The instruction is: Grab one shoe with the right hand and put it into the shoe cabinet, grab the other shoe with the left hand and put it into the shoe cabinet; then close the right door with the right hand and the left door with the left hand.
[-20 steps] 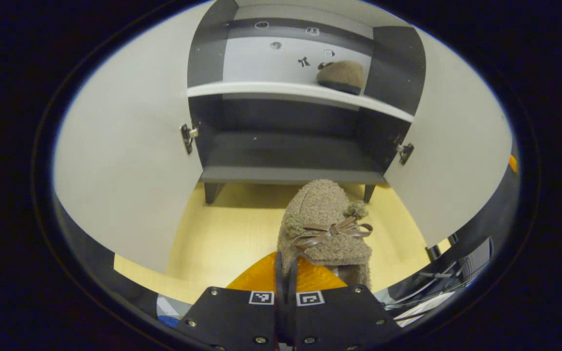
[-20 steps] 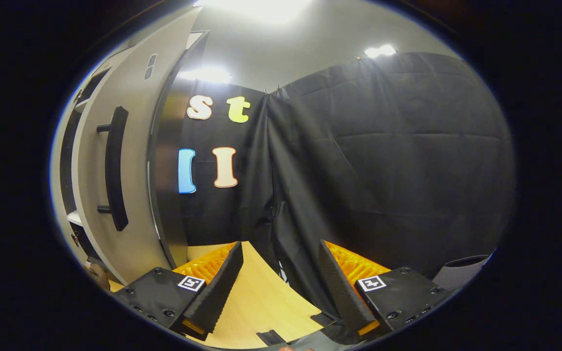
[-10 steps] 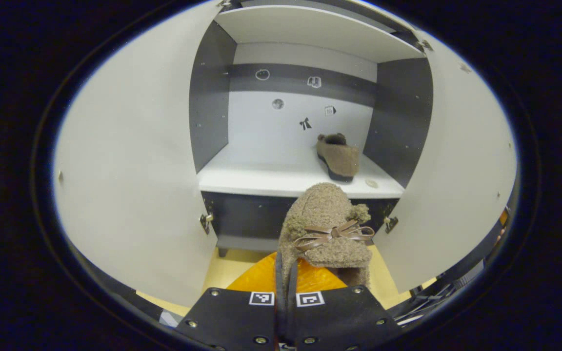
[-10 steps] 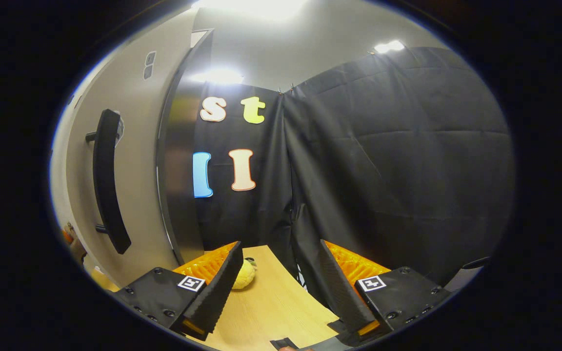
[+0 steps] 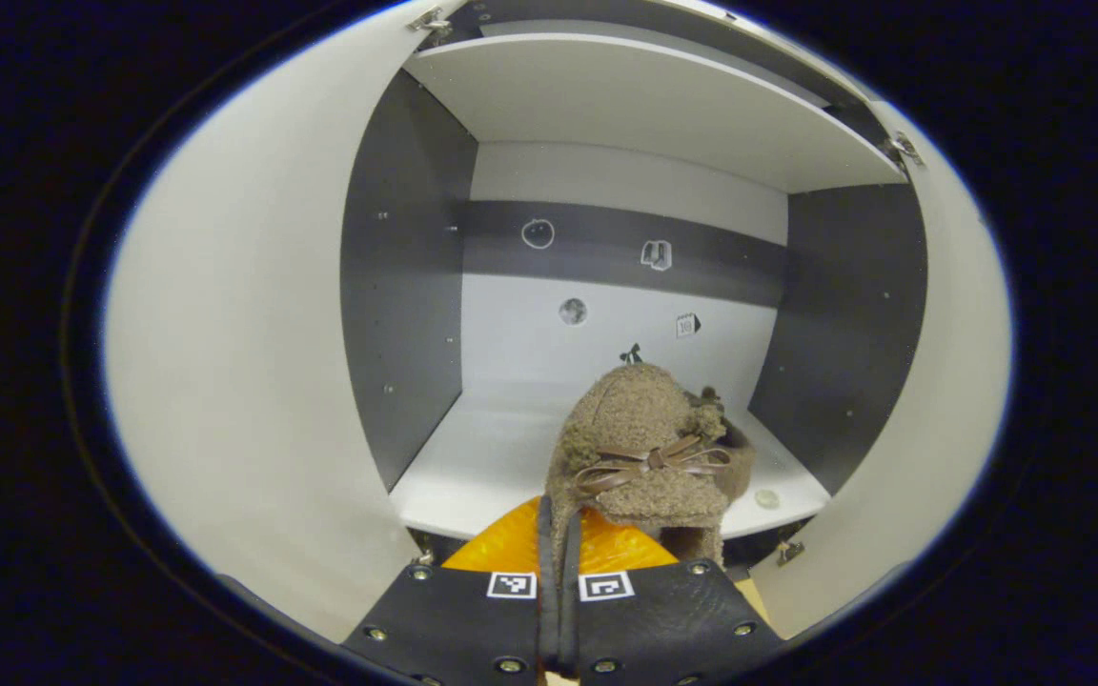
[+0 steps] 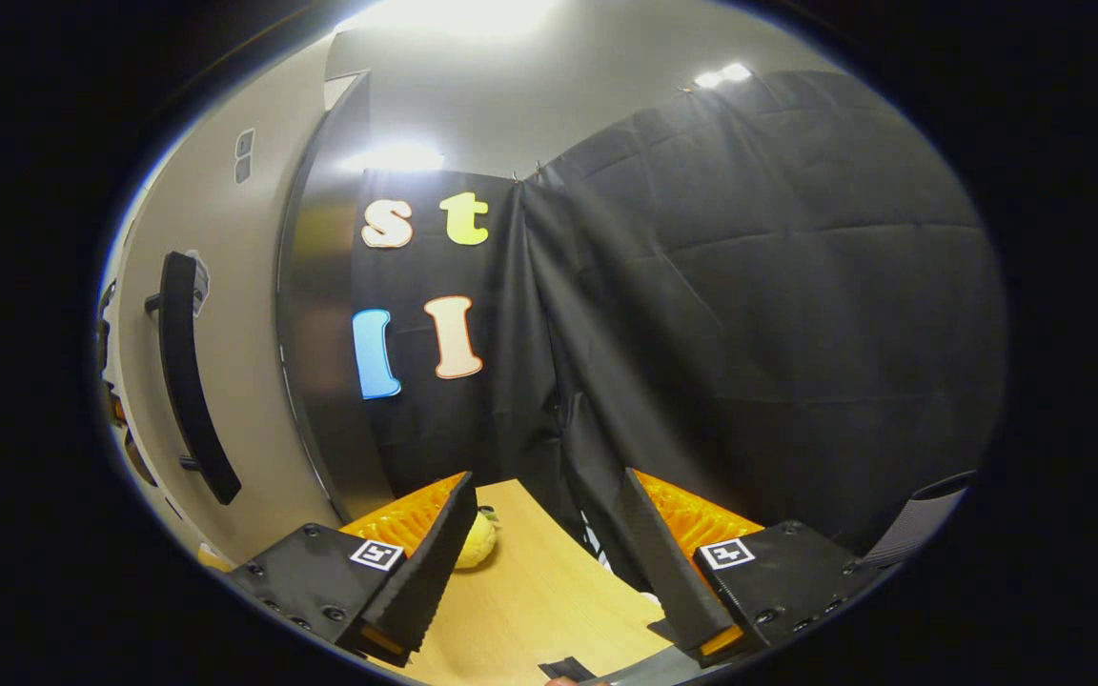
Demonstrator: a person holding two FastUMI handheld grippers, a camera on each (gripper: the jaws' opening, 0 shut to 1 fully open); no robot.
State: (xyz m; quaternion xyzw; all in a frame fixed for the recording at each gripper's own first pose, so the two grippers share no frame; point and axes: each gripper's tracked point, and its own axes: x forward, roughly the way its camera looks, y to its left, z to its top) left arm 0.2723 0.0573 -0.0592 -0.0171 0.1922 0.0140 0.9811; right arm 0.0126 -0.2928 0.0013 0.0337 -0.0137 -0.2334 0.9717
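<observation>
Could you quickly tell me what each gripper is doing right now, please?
Left gripper: shut on the fuzzy brown shoe.
Right gripper: open, holding nothing.

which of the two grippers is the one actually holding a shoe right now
The left gripper: its fingers are pinched on the fuzzy brown shoe in front of the cabinet shelf. The right gripper is open, with nothing between its fingers.

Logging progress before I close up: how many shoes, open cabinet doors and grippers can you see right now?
Shoes: 2, held shoe, shelved shoe
Open doors: 2, left door, right door
Grippers: 2, left gripper, right gripper
Total: 6
</observation>
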